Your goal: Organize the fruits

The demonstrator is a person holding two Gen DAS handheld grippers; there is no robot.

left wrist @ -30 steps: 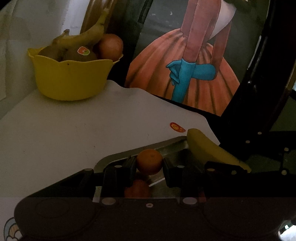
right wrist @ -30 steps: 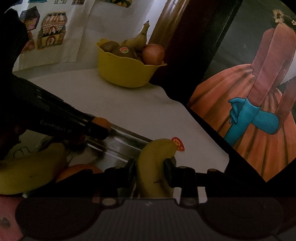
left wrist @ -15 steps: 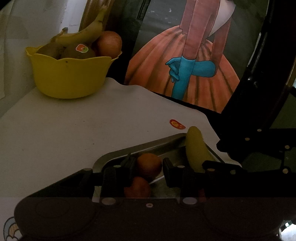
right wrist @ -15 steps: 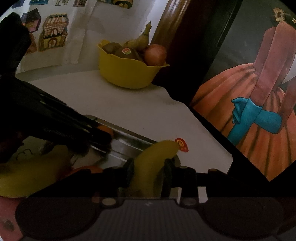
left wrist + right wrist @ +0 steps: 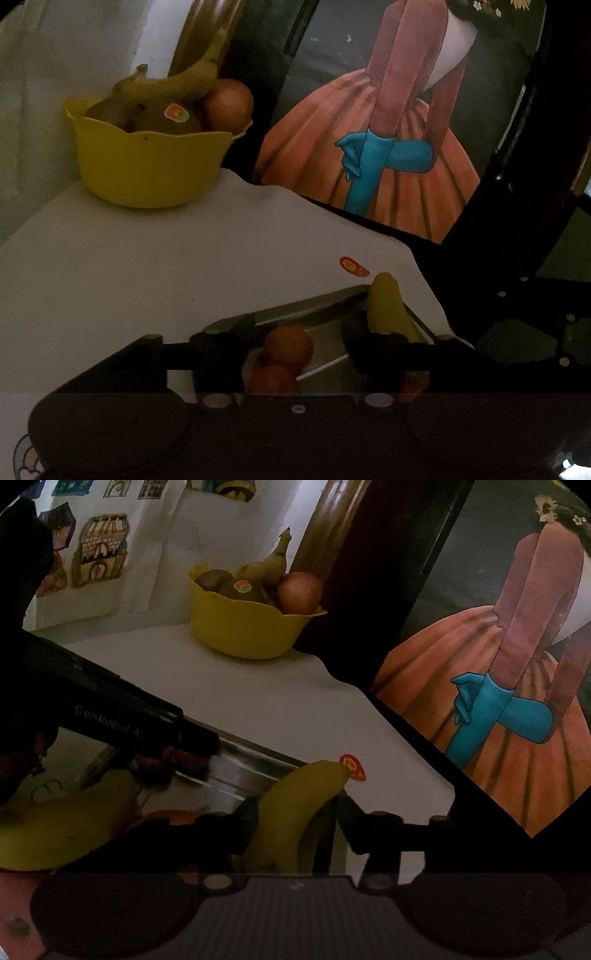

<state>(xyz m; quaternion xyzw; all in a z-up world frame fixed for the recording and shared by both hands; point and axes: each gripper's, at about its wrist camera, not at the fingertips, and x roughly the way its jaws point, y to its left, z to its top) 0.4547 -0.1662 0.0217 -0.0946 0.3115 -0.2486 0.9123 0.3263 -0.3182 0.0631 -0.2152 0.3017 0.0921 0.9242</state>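
Left wrist view: yellow bowl (image 5: 147, 166) sits upper left on the white table (image 5: 147, 266), w/ a banana (image 5: 173, 83), a stickered kiwi (image 5: 168, 120) and an apple (image 5: 227, 107) piled in it. Lower centre, left gripper (image 5: 297, 350) has its fingers spread wide apart, gripping nothing; a small orange (image 5: 288, 347) sits btwn them w/o visible contact, second orange (image 5: 272, 380) just below it, both in a shiny metal tray (image 5: 314, 306). Red sticker (image 5: 354, 266) lies on the table just past the tray's far corner. Right of centre, a banana's tip (image 5: 384, 306) pokes up at the tray edge. Painting of an orange dress w/ blue gloves (image 5: 369, 158) fills the upper right. Right wrist view: left gripper's dark body crosses mid-left over the tray (image 5: 243, 771); another banana (image 5: 62, 830) lies lower left. Bowl (image 5: 243, 631) is upper centre. Right gripper (image 5: 291, 827), lower centre, is clamped on the yellow banana (image 5: 295, 801), tip pointing up-right toward the sticker (image 5: 354, 767).
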